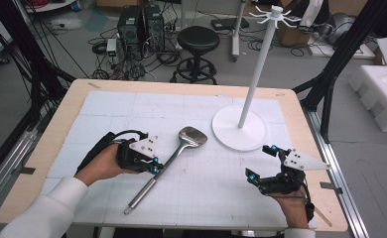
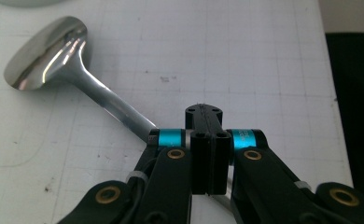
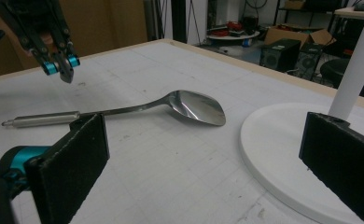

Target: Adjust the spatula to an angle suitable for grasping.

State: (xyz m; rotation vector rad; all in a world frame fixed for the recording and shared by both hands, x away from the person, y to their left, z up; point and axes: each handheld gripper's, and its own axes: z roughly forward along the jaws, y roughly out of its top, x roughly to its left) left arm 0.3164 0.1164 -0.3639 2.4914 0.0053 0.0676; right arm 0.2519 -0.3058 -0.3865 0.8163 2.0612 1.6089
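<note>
A shiny metal serving spoon lies on the white gridded mat, bowl toward the far right and handle toward the near left. My left gripper is shut with nothing between its jaws. It hovers just above the middle of the spoon's handle. In the right gripper view the left gripper hangs clear of the spoon. My right gripper rests open at the near right, its black pads wide apart and pointing toward the spoon.
A white rack with a round base and a tall pole topped with hooks stands at the far right of the mat. The wooden table edge frames the mat. Beyond the table are a stool and computer cases.
</note>
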